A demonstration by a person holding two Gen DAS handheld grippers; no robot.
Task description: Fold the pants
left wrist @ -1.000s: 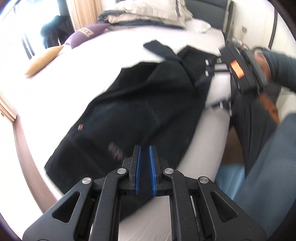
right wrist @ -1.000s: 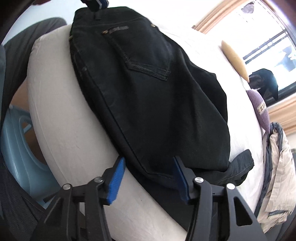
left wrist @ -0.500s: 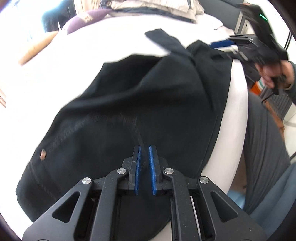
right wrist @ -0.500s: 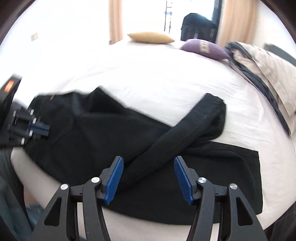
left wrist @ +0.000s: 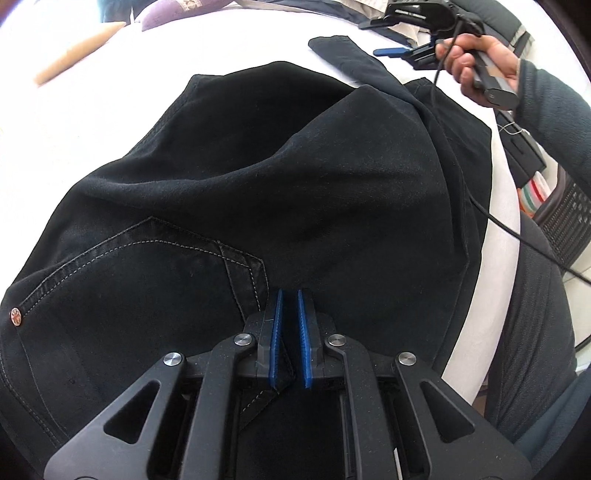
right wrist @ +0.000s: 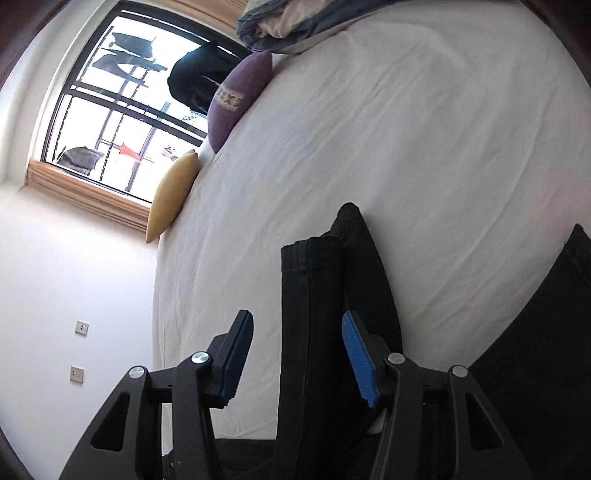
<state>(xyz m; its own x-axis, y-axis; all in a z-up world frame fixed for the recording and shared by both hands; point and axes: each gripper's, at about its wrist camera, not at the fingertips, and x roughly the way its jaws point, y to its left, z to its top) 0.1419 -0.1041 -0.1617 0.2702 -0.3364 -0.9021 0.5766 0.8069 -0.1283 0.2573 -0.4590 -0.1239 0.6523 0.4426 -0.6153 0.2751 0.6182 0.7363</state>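
Left wrist view. Left gripper [left wrist: 289, 339] at bottom centre, blue pads close together, pinching a fold of the black pants [left wrist: 280, 177] just below the stitched back pocket [left wrist: 147, 273]. A flap of the fabric passes between the pads and shows below them. Pants fill the middle of the frame, bunched and creased, lying on the white bed [left wrist: 92, 110]. Copper rivet [left wrist: 15, 316] at far left edge on the pocket corner. One pant leg [left wrist: 354, 59] runs to the upper right. Upper right: the right hand [left wrist: 476, 62] grips the handle of the other gripper, a black cable [left wrist: 517, 232] trailing down from it. Tan pillow [left wrist: 79, 46] and purple pillow [left wrist: 173, 11] at upper left.

Right wrist view. Frame is rolled sideways. Right gripper [right wrist: 295, 358] at bottom centre, blue pads spread wide apart, nothing held between them. A folded pant leg [right wrist: 325, 295] lies on the white sheet [right wrist: 406, 147] and runs up through the gap between the pads; whether a pad touches it I cannot tell. More black fabric at lower right. Purple pillow [right wrist: 236, 99] and tan pillow [right wrist: 173, 195] along the bed's edge, left of centre. Window [right wrist: 122, 103] with dark bars at upper left. Rumpled bedding [right wrist: 295, 26] at top. Two wall sockets [right wrist: 79, 350] at lower left.
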